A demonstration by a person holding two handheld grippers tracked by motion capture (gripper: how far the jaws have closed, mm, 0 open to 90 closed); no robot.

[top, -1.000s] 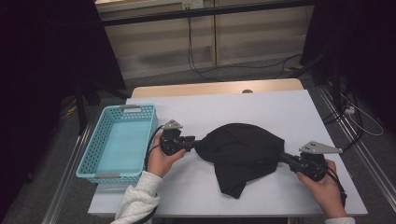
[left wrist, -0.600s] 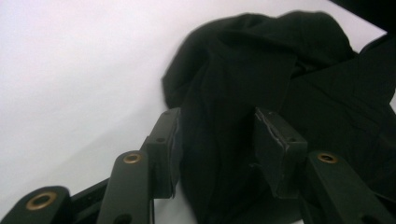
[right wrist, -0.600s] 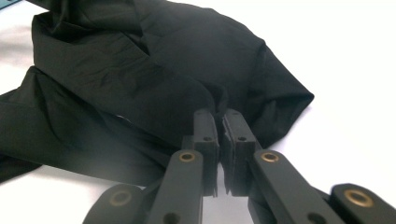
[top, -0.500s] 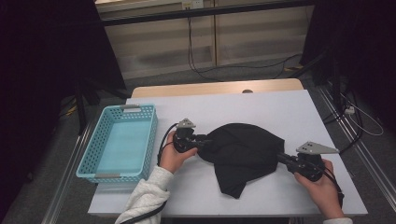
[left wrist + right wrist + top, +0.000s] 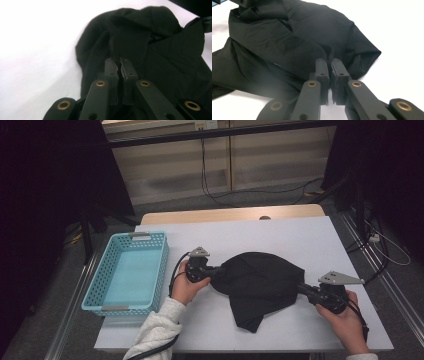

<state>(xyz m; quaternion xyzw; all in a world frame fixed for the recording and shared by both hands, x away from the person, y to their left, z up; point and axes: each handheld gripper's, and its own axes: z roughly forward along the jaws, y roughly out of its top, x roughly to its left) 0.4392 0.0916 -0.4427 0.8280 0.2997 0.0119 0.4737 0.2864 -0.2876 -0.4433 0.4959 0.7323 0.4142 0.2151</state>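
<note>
A black cloth lies bunched in the middle of the white table. My left gripper is at the cloth's left edge. Its jaws have just been closing and are now shut, pinching a fold of the cloth between the pads. At the cloth's right edge my right gripper is also shut, with a fold of the cloth clamped in its pads. A hand holds each gripper from the table's near side.
A light blue plastic basket with nothing in it stands at the table's left, close to the left hand. Bare white tabletop lies behind and in front of the cloth. A wooden table edge runs along the far side.
The left gripper moved right to the cloth's left edge and shut on a fold there. The right gripper kept its grip and stayed put.
</note>
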